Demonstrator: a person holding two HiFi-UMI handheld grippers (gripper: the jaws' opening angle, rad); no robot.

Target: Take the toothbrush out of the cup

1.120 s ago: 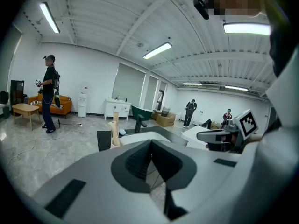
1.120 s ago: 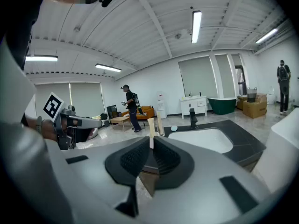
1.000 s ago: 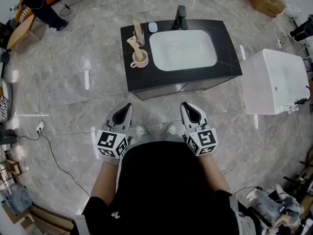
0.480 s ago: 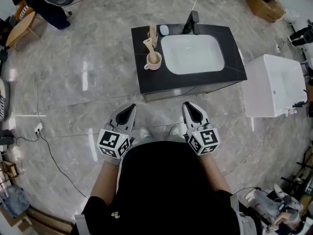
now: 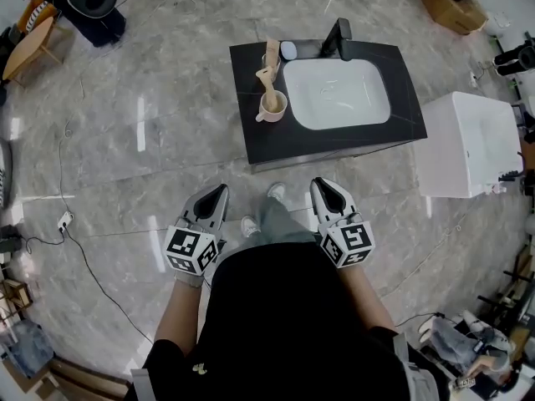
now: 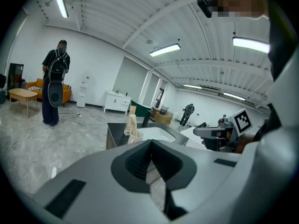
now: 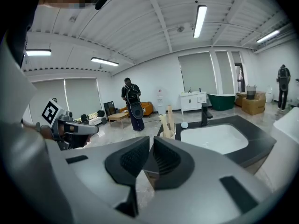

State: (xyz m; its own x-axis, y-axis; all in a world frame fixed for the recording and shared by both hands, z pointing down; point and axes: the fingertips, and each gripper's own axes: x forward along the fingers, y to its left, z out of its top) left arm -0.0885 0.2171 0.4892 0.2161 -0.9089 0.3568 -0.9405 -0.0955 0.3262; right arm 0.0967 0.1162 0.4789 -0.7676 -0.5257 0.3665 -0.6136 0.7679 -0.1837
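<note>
A beige cup [image 5: 273, 105] stands on the left part of a black vanity top [image 5: 259, 136], beside the white basin [image 5: 337, 93]. A pale toothbrush [image 5: 267, 77] sticks up out of the cup. Both grippers hang low in front of the person, well short of the vanity. The left gripper [image 5: 215, 197] and the right gripper [image 5: 328, 189] are both shut with nothing between their jaws. The left gripper view shows the toothbrush [image 6: 132, 125] far ahead above the left gripper [image 6: 150, 146]. In the right gripper view the cup [image 7: 167, 135] lies beyond the right gripper [image 7: 152, 146].
A black faucet [image 5: 341, 38] stands behind the basin, a small white round thing [image 5: 288, 50] next to it. A white cabinet [image 5: 468, 144] sits right of the vanity. A cable [image 5: 92, 266] crosses the marble floor at left. A person [image 6: 55, 87] stands far back.
The vanity with the cup has slid rightward in the head view. One of the person's legs now steps out ahead between the grippers. Both grippers stay shut.
</note>
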